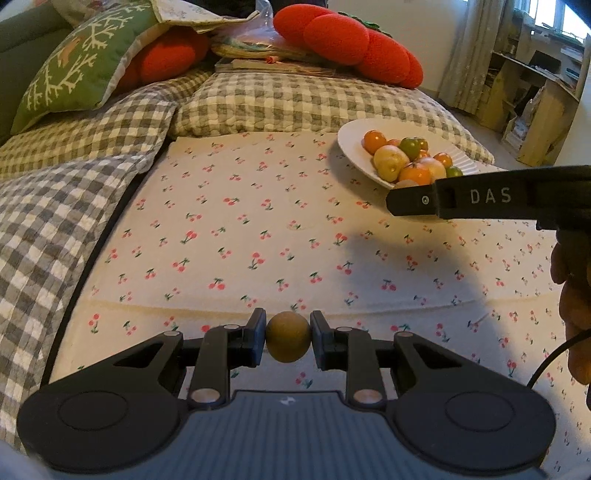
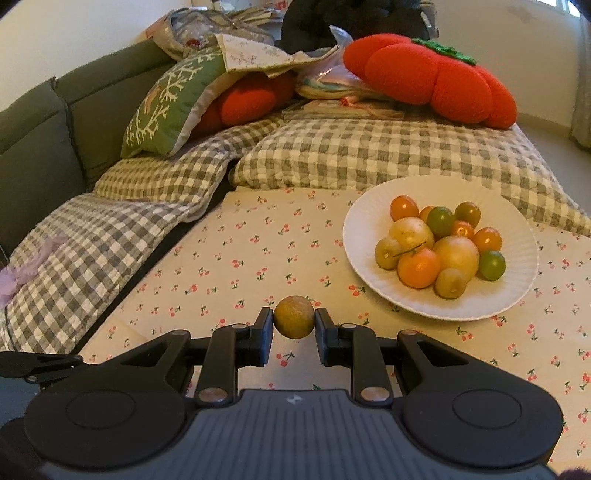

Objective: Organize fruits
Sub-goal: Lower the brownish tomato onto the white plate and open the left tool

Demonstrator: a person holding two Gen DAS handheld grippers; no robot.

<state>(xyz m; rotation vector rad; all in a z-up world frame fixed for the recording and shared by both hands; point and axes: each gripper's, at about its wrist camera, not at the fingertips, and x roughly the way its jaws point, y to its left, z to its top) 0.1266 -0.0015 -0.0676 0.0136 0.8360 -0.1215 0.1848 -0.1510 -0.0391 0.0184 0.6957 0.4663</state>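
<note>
Brown fruit (image 1: 288, 341) pinched between left gripper (image 1: 288, 341) pads; right gripper (image 2: 294, 322) clamps another.

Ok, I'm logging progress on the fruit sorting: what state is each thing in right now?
Left tool: shut on a brown round fruit, held off the cloth.
Right tool: shut on a yellow-brown round fruit.
White plate: resting on the cherry-print cloth, piled with fruit.

Lived-in room, daylight from one side
A dark green sofa (image 2: 40, 147) backs checked quilts (image 2: 369, 155); curtains (image 1: 476, 48), a window (image 1: 554, 14) and cluttered wooden shelves (image 1: 535, 92) stand against pale walls.
</note>
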